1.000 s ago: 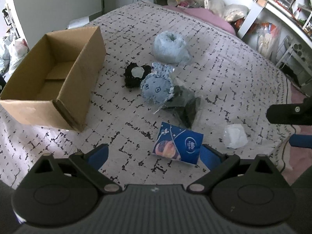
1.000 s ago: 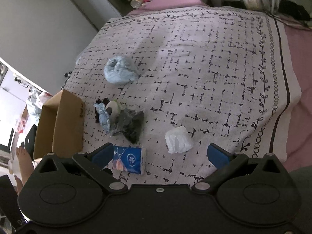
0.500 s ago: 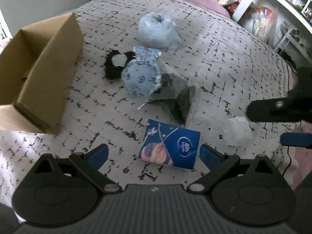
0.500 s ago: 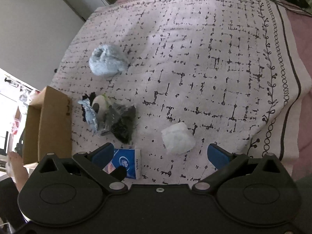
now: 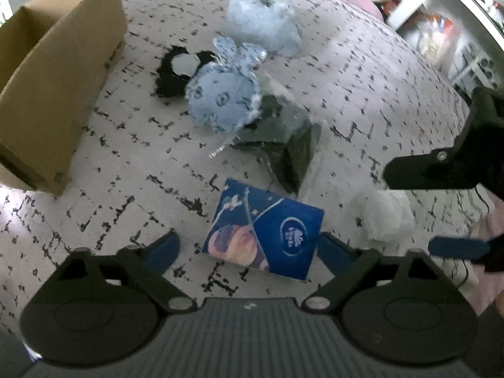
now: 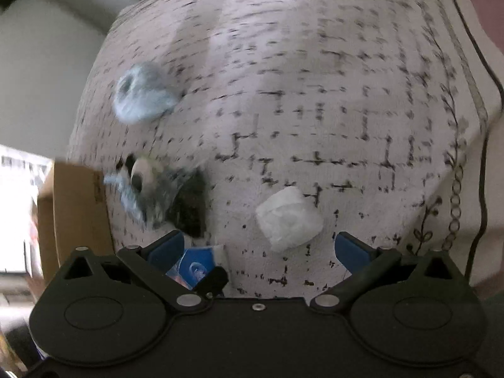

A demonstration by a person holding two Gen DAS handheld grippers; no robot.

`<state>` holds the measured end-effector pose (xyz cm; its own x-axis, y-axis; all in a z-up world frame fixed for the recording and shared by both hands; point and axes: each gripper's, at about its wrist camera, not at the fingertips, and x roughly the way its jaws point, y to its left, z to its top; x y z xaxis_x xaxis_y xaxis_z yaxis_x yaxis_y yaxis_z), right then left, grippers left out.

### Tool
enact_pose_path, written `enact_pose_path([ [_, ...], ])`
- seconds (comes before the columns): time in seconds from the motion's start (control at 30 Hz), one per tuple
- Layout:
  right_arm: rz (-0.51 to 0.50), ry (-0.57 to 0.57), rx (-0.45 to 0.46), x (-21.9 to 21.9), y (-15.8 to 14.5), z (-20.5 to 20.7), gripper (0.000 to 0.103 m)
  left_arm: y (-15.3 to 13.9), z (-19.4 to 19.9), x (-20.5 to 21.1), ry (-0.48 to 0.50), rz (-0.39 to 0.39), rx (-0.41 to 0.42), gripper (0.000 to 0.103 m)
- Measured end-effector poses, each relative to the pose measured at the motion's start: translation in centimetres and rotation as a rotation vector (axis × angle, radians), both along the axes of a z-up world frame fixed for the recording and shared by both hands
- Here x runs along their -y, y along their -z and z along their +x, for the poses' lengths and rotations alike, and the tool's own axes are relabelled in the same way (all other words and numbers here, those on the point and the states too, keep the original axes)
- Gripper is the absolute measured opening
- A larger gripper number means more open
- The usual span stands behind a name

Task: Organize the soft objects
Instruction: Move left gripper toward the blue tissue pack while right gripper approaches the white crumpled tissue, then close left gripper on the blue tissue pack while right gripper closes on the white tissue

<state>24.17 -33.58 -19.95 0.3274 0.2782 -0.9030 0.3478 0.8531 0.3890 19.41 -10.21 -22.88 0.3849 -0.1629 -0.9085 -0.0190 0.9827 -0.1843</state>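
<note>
On the patterned bedspread point(image 5: 362, 72) lie a blue tissue pack point(image 5: 267, 231), a white soft wad point(image 5: 382, 217), a dark bagged item point(image 5: 283, 141), a light-blue plush point(image 5: 223, 97), a black-and-white plush point(image 5: 176, 72) and a pale-blue bundle point(image 5: 261, 25). My left gripper point(image 5: 249, 249) is open, its fingers on either side of the tissue pack. My right gripper point(image 6: 258, 249) is open just short of the white wad point(image 6: 289, 217); it also shows in the left wrist view point(image 5: 441, 208), around the wad.
An open cardboard box point(image 5: 56, 72) stands at the left of the bed, also in the right wrist view point(image 6: 75, 214). Shelves and clutter point(image 5: 447, 31) stand beyond the bed's far right. The bedspread's bordered edge point(image 6: 482, 157) runs along the right.
Both grippers have moved forward and down. The tissue pack now sits between my left fingers, and the white wad is nearer my right fingers. Nothing has been picked up.
</note>
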Motion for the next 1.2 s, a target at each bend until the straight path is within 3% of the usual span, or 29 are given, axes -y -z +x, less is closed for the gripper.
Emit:
enact_pose_path([
  [0.07,-0.036,0.025,-0.003,0.2,0.1,0.0,0.103,-0.2,-0.2,-0.2,-0.008,-0.023,0.018,0.071],
  [0.3,-0.054,0.036,-0.012,-0.3,1.0,0.8,0.100,-0.6,-0.3,-1.1,-0.061,-0.078,0.033,0.069],
  [0.47,-0.087,0.045,-0.015,-1.0,1.6,1.3,0.091,-0.9,-0.4,-2.0,-0.076,-0.104,0.038,0.069],
  [0.6,-0.095,0.019,-0.028,-2.0,2.2,1.8,0.077,-1.4,-0.5,-2.7,-0.080,-0.117,0.046,0.069],
  [0.63,-0.078,0.023,-0.033,-2.0,2.4,1.8,0.066,-1.6,-0.5,-2.9,-0.082,-0.116,0.049,0.069],
  [0.7,-0.068,0.040,-0.041,-2.0,2.8,1.8,0.055,-2.0,-0.6,-3.4,-0.091,-0.117,0.057,0.069],
  [1.2,-0.055,-0.018,0.135,-3.6,-0.2,0.4,0.054,-6.3,-2.7,-6.6,-0.140,-0.089,0.135,0.069],
])
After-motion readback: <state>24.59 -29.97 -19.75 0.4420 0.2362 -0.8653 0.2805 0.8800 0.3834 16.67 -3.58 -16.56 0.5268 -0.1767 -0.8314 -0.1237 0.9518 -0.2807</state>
